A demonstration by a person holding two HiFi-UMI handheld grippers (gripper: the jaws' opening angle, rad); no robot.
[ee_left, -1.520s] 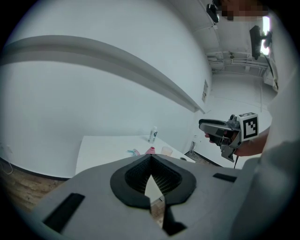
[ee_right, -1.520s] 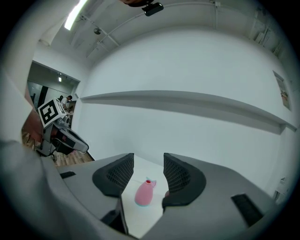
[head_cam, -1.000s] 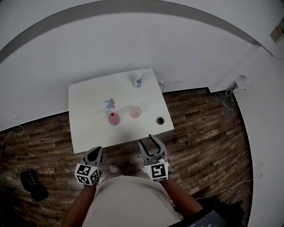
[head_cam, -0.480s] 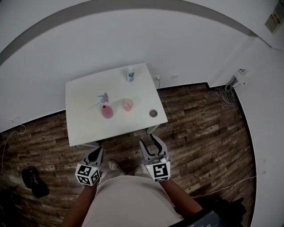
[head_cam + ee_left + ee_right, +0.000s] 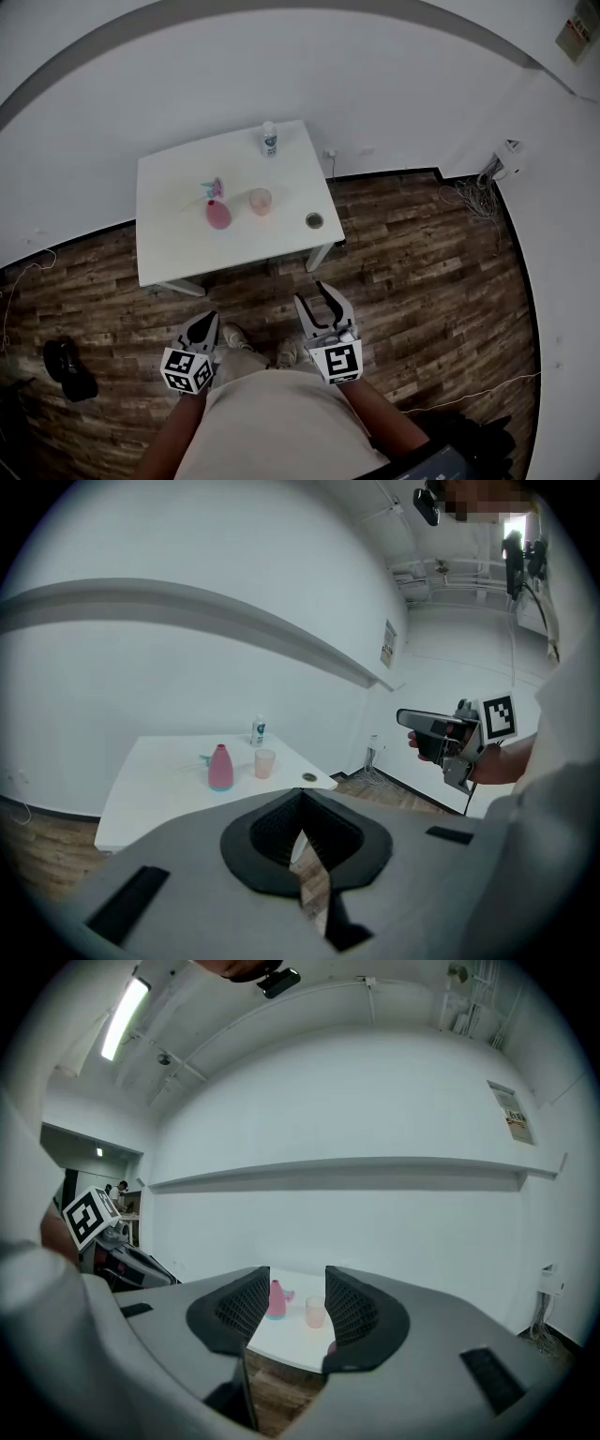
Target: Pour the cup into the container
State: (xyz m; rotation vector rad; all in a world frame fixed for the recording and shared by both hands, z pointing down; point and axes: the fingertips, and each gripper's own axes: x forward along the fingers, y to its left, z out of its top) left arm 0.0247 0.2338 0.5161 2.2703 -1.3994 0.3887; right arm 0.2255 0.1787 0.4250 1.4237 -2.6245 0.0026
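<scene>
head view: steep down, far | gripper views: roughly level, share table (image 5: 187, 253)

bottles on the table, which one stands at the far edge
The white bottle. The pink bottle stands nearer the middle, left of the cup.

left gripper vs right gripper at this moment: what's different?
The left gripper has its jaws shut together; the right gripper has its jaws apart. In the head view the left gripper sits nearer the body, while the right gripper reaches a little further toward the white table. Shared: both are empty and over the wood floor, short of the table.
</scene>
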